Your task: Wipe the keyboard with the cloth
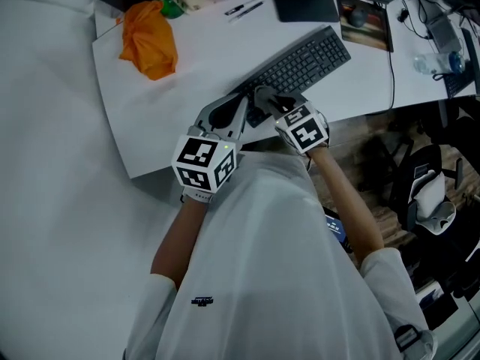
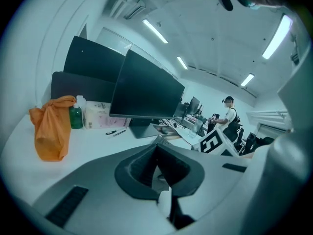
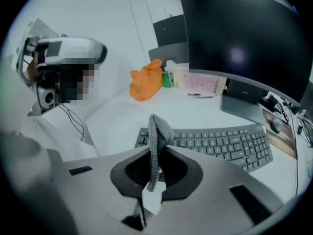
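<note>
A black keyboard (image 1: pixel 301 61) lies slanted on the white desk (image 1: pixel 195 88); the right gripper view shows it as a curved keyboard (image 3: pixel 222 142) just beyond the jaws. My right gripper (image 1: pixel 265 103) hovers at the keyboard's near left end. It is shut on a grey knitted cloth (image 3: pixel 158 129), which sticks up between the jaws and folds over. In the head view the cloth (image 1: pixel 263 94) is a small grey lump at the tips. My left gripper (image 1: pixel 237 108) sits close beside the right one, over the desk's near edge. Its jaws meet with nothing between them (image 2: pixel 157 147).
An orange bag (image 1: pixel 148 39), a green bottle (image 2: pixel 75 117) and a tissue pack (image 2: pixel 101 115) stand at the desk's far left. Two pens (image 1: pixel 244 8), dark monitors (image 3: pixel 244 38) and a mouse mat (image 1: pixel 365 22) lie behind the keyboard. A person (image 2: pixel 229 117) stands far off.
</note>
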Available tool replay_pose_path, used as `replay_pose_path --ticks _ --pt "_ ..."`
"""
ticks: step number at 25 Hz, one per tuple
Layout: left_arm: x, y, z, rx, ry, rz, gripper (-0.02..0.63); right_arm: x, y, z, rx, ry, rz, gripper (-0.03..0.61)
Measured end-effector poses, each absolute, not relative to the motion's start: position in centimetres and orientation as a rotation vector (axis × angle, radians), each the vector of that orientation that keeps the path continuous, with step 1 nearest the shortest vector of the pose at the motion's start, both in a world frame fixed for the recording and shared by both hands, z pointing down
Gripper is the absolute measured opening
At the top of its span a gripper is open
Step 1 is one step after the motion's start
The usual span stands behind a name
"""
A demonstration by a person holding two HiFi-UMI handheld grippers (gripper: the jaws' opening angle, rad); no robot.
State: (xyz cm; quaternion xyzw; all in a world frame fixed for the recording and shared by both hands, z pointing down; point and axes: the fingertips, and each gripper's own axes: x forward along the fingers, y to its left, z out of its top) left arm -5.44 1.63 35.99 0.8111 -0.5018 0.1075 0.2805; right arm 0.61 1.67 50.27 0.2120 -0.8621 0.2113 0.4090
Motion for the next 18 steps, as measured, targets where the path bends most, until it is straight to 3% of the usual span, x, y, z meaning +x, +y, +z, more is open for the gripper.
replay_pose_path --ticks 9,18 --pt "-7.3 1.3 30.5 2.258 -1.375 0.190 0.018 5.0 -1.4 36.2 0.848 -2.340 0.313 0.025" --pt "-9.3 2.0 26.9 2.268 -1.428 0.094 0.018 10.8 -0.6 27.5 1.199 -2.425 0.200 0.026"
